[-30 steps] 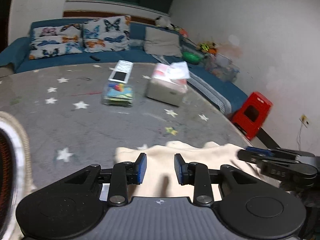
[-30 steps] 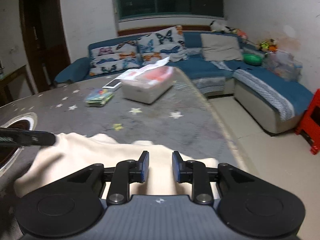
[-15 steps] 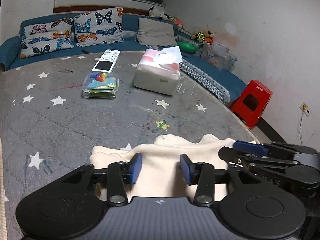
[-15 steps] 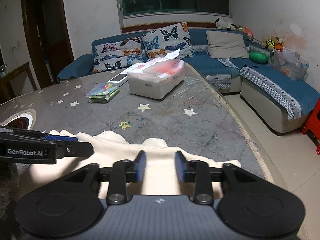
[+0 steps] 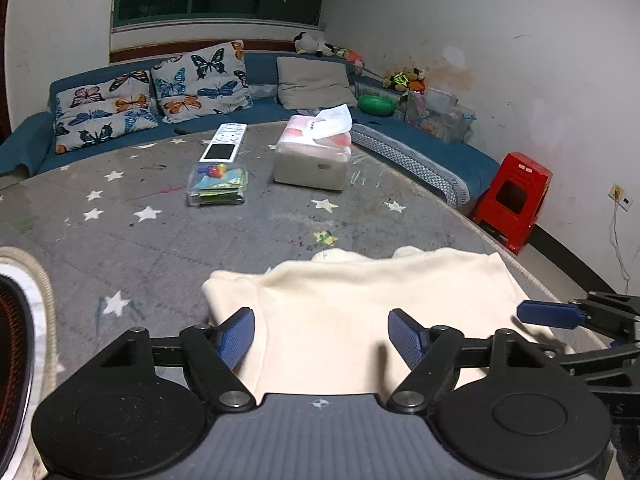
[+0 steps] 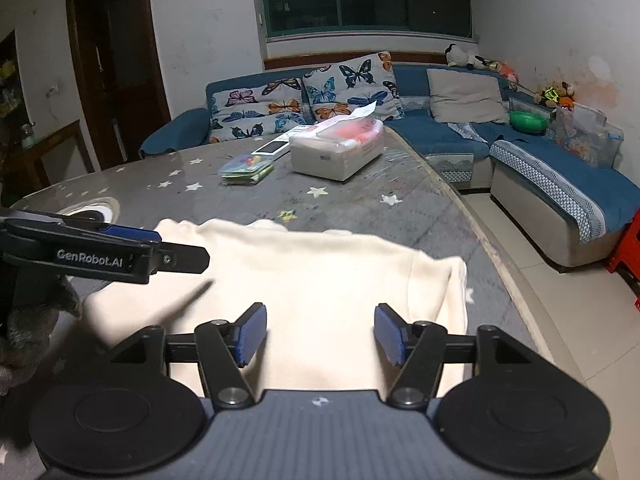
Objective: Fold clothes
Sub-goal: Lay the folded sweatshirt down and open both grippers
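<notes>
A cream garment (image 5: 360, 304) lies folded flat on the grey star-patterned table (image 5: 160, 240), near its right edge. It also shows in the right wrist view (image 6: 312, 280). My left gripper (image 5: 321, 336) is open and empty, raised just above the garment's near left part. My right gripper (image 6: 320, 334) is open and empty above the garment's near right part. The right gripper's finger shows at the right of the left wrist view (image 5: 552, 314). The left gripper's arm shows at the left of the right wrist view (image 6: 120, 252).
A tissue box (image 5: 314, 156), a clear box of colourful items (image 5: 218, 184) and a remote (image 5: 224, 146) sit at the table's far side. A round stove ring (image 5: 16, 320) is at the left. A blue sofa (image 6: 560, 184) and red stool (image 5: 512, 200) stand beyond the table's right edge.
Both grippers were nearly shut on the garment and have opened wide, letting it go. Both cameras have drawn back and up, and the garment now lies flat.
</notes>
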